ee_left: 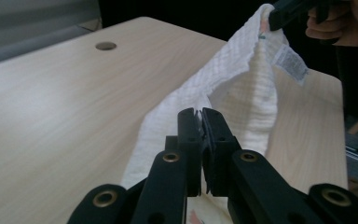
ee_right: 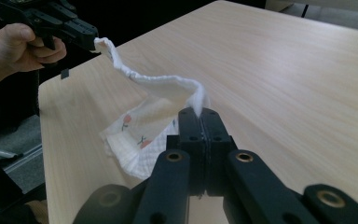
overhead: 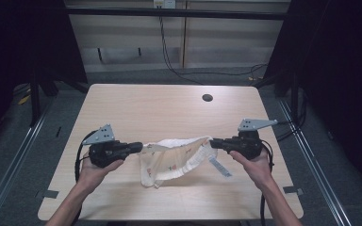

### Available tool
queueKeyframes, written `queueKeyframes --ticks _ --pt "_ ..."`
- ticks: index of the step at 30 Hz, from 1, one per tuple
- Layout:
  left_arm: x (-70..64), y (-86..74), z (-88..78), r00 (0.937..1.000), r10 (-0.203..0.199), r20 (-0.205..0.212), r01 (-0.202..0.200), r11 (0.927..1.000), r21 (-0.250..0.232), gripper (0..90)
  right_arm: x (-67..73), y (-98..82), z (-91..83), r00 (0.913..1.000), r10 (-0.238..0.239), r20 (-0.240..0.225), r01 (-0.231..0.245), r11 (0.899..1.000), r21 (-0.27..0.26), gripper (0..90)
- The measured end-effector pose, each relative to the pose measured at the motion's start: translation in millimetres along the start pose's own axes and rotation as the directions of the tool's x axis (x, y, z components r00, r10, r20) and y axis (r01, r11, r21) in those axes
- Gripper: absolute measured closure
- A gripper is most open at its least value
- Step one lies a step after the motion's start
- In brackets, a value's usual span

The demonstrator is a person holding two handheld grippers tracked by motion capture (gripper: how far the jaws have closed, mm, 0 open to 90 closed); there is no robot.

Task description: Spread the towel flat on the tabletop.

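A person stands at a pale wooden table with a gripper in each hand, and between the two hangs a small white garment, a crinkled cotton piece with a sparse print of small orange and green motifs and a sewn-in label dangling near its right end. The left gripper is clamped tight on the garment's left edge; in the left gripper view its black jaws are pressed together with a sliver of white fabric caught between them. The right gripper is likewise closed on the opposite edge, and in the right gripper view the cloth rises straight out of its shut jaws and runs as a thin gathered hem toward the other hand. The upper edge of the garment is stretched between the two grips above the near half of the table, while the lower part sags and, as far as the high view shows, touches or nearly touches the tabletop; which of the two cannot be told for certain. Judging by this, picking up and securing both sides is done, and the piece is partly spread but not yet flat: it is bunched and doubled in the middle. What seems left is to pull it open, lay it down smoothly and fold or arrange it. The table around it is bare apart from a round cable hole toward the far side.
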State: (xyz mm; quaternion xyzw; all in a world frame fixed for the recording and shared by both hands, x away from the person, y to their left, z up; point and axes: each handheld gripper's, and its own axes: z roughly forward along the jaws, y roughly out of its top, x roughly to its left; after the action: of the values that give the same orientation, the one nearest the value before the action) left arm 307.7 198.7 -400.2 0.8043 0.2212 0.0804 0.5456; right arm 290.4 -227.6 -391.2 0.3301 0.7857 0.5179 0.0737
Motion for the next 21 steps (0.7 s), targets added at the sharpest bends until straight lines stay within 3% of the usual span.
queueKeyframes --ticks 12,21 --pt "2.5 35.9 -31.9 0.9993 0.024 -0.028 -0.026 0.995 -0.096 87.4 11.3 47.5 -24.6 0.9961 -0.085 0.023 0.085 0.996 -0.026 89.1" --pt "-12.4 41.8 -54.6 0.9984 0.042 -0.037 -0.046 0.9899 -0.134 87.6 26.1 65.1 -40.2 0.9909 -0.135 0.006 0.135 0.99 -0.033 89.0"
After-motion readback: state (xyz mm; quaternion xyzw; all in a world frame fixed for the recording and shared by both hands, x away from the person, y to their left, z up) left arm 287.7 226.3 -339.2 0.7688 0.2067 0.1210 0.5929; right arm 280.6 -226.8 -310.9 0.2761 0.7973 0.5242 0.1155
